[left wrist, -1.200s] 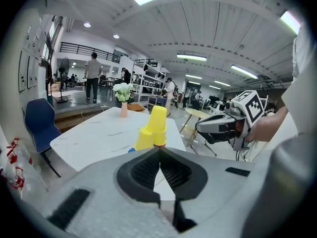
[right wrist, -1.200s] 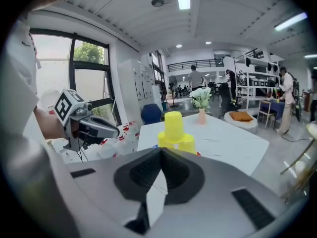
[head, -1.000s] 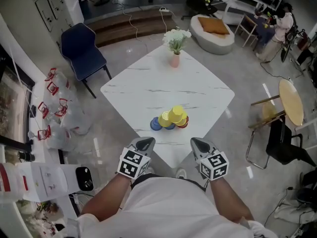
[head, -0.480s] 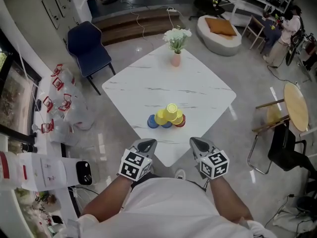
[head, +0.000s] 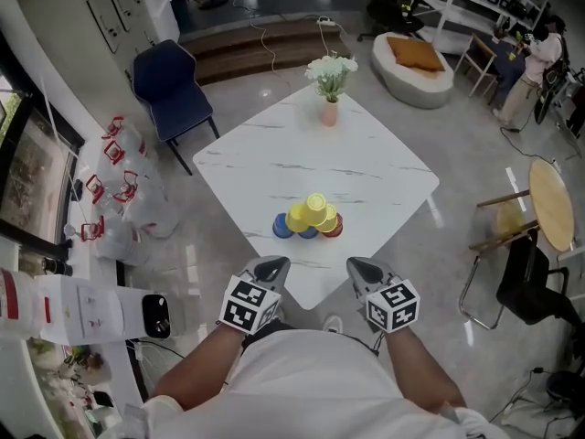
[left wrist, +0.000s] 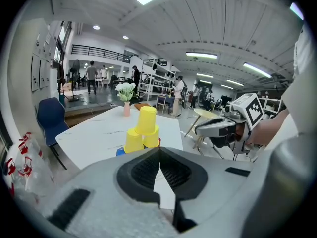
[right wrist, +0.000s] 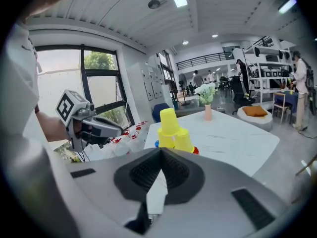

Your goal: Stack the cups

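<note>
Head view has the left gripper point(head: 268, 265) and right gripper point(head: 361, 265) close to the body, each with fingers pressed together on nothing, short of the counter point(head: 265, 158). The cups point(head: 312, 218) sit near its closest corner, yellow ones piled over a blue and a red. A hasty reach would likely topple the pile, and cups could roll off the nearby edges. Beyond lies bare counter up to the flower vase point(head: 329, 110) at the far corner.
</note>
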`<state>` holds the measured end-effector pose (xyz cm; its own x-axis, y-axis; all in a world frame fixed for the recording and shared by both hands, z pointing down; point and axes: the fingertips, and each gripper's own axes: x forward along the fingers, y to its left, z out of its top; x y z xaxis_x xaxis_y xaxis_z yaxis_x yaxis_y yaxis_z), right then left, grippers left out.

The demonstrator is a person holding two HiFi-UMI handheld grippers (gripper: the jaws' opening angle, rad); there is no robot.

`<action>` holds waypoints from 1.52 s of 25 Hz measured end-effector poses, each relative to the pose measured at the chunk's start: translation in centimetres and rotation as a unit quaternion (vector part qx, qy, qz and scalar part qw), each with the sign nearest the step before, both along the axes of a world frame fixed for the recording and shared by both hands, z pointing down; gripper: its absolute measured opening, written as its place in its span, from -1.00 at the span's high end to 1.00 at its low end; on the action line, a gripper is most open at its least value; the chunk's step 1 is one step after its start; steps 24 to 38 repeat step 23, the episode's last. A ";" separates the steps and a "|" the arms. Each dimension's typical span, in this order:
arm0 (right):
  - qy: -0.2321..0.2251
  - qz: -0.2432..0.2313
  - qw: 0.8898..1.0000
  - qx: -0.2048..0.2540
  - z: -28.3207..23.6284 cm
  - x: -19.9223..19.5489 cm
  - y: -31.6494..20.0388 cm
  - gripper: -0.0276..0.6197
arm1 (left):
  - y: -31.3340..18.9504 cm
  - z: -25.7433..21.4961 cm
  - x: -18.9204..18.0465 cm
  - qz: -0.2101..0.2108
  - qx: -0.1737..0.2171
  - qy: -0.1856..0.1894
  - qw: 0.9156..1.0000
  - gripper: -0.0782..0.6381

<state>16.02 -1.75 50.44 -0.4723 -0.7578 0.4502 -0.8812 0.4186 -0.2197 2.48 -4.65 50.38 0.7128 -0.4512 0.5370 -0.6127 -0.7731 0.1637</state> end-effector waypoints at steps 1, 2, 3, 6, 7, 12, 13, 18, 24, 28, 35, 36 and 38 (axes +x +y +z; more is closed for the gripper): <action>0.000 -0.001 1.000 0.000 0.0 0.0 0.0 0.90 | 0.1 0.0 0.1 0.001 0.000 -0.001 1.000 0.76; 0.000 0.000 1.000 0.000 0.0 0.0 0.0 0.90 | 0.1 0.0 0.1 0.001 0.001 -0.002 1.000 0.76; -0.001 0.000 1.000 0.001 0.1 0.0 0.0 0.90 | 0.1 -0.1 0.1 0.001 0.001 -0.002 1.000 0.76; 0.001 -0.005 1.000 0.001 0.1 0.0 0.2 0.90 | 0.1 -0.3 0.2 -0.002 0.001 -0.003 1.000 0.76; 0.002 -0.006 1.000 0.002 0.1 0.0 0.2 0.90 | 0.1 -0.3 0.2 -0.003 0.001 -0.003 1.000 0.76; 0.001 -0.006 1.000 0.001 0.4 0.2 0.4 0.90 | 0.3 -0.2 0.5 -0.003 0.002 -0.003 1.000 0.76; 0.001 -0.007 1.000 0.001 0.4 0.2 0.4 0.90 | 0.3 -0.2 0.4 -0.003 0.002 -0.003 1.000 0.76; 0.005 -0.011 1.000 0.003 0.2 0.0 0.5 0.90 | 0.3 -0.3 0.4 -0.004 0.003 -0.003 1.000 0.76; 0.007 -0.012 1.000 0.004 0.3 0.0 0.4 0.90 | 0.3 -0.4 0.5 -0.004 0.005 -0.001 1.000 0.76; 0.007 -0.012 1.000 0.004 0.3 0.0 0.4 0.90 | 0.3 -0.4 0.5 -0.004 0.005 -0.001 1.000 0.76; 0.007 -0.012 1.000 0.004 0.3 0.0 0.4 0.90 | 0.3 -0.4 0.5 -0.004 0.005 -0.001 1.000 0.76; 0.007 -0.012 1.000 0.004 0.3 0.0 0.4 0.90 | 0.3 -0.4 0.5 -0.004 0.005 -0.001 1.000 0.76; 0.007 -0.012 1.000 0.004 0.3 0.0 0.4 0.90 | 0.3 -0.4 0.5 -0.004 0.005 -0.001 1.000 0.76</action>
